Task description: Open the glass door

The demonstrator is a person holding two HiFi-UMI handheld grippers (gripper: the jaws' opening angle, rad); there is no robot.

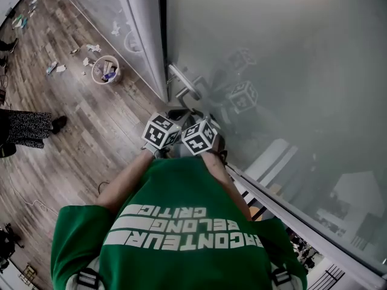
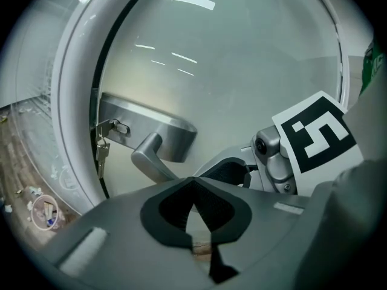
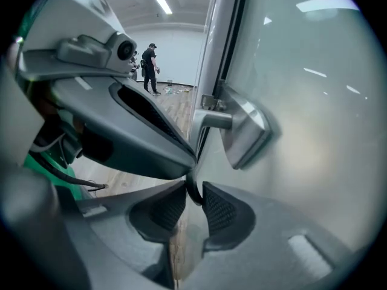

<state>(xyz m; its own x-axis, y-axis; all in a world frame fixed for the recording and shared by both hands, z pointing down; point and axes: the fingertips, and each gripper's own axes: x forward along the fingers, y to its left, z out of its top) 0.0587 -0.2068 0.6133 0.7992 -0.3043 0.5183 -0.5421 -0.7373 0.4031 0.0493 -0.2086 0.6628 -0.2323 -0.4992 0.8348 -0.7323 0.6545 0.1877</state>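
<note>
The frosted glass door fills the right of the head view, with its metal lever handle at the left edge. Both grippers sit close together just below that handle. My left gripper is shut, tips touching, nothing between them. The lever slants down behind its jaws, and keys hang in the lock. My right gripper holds its pads a narrow gap apart below the handle. The left gripper's dark tip shows in that gap; whether the pads touch it is unclear.
The grey door frame stands left of the handle. Beyond it, on the wood floor, are a small bin and scattered litter. A person is at the left edge, and another person stands far off.
</note>
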